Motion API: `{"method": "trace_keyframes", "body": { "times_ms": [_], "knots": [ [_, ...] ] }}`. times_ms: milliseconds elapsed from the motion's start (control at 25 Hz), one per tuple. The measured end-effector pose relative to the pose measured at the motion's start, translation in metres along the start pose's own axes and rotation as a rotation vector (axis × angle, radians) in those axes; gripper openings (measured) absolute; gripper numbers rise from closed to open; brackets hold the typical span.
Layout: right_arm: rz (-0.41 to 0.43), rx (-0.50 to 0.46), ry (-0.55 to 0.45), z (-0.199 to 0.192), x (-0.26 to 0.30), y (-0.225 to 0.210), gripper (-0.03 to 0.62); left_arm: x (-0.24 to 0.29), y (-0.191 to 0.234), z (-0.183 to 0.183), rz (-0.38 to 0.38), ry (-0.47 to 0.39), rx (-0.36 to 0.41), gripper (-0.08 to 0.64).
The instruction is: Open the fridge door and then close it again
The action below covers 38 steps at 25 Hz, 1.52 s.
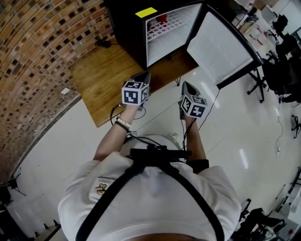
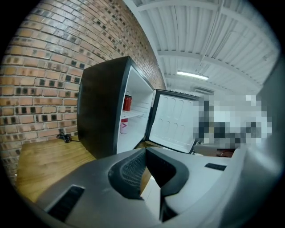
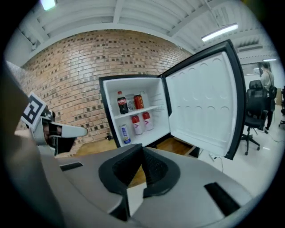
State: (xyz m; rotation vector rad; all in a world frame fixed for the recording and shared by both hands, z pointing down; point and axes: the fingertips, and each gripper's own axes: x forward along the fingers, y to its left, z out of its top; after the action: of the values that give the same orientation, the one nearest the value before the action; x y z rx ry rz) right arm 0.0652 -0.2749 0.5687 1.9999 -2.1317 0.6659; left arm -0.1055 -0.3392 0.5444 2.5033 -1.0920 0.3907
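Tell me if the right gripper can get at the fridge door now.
Probably yes. The door stands wide open ahead of the right gripper, and nothing stands between them. The gripper is shut, empty and not touching it.

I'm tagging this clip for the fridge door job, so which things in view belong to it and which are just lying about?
Job: fridge; its open door; left gripper and right gripper, both shut and empty.
Lying about: drinks inside the fridge; wooden platform; office chair; yellow label on the fridge top.
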Motion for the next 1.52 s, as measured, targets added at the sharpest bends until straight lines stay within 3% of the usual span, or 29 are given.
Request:
{"method": "trace_keyframes", "body": {
  "times_ms": [120,280,600,1520],
  "knots": [
    [0.083,0.002,-0.037,0.017,-0.007,0.043,0.001,-0.011,0.0,-0.013,-0.025,-0.001,-0.011,0.0],
    [0.129,-0.036,-0.041,0.019,-0.016,0.084,0.001,-0.029,0.008,-0.028,-0.031,0.006,-0.033,0.0],
    [0.136,-0.049,-0.025,0.008,-0.016,0.11,0.001,-0.046,0.024,-0.025,-0.052,0.001,-0.028,0.0],
    [0.118,-0.027,-0.034,0.009,-0.014,0.089,0.002,-0.032,0.01,-0.021,-0.094,-0.001,-0.023,0.0]
  ]
}}
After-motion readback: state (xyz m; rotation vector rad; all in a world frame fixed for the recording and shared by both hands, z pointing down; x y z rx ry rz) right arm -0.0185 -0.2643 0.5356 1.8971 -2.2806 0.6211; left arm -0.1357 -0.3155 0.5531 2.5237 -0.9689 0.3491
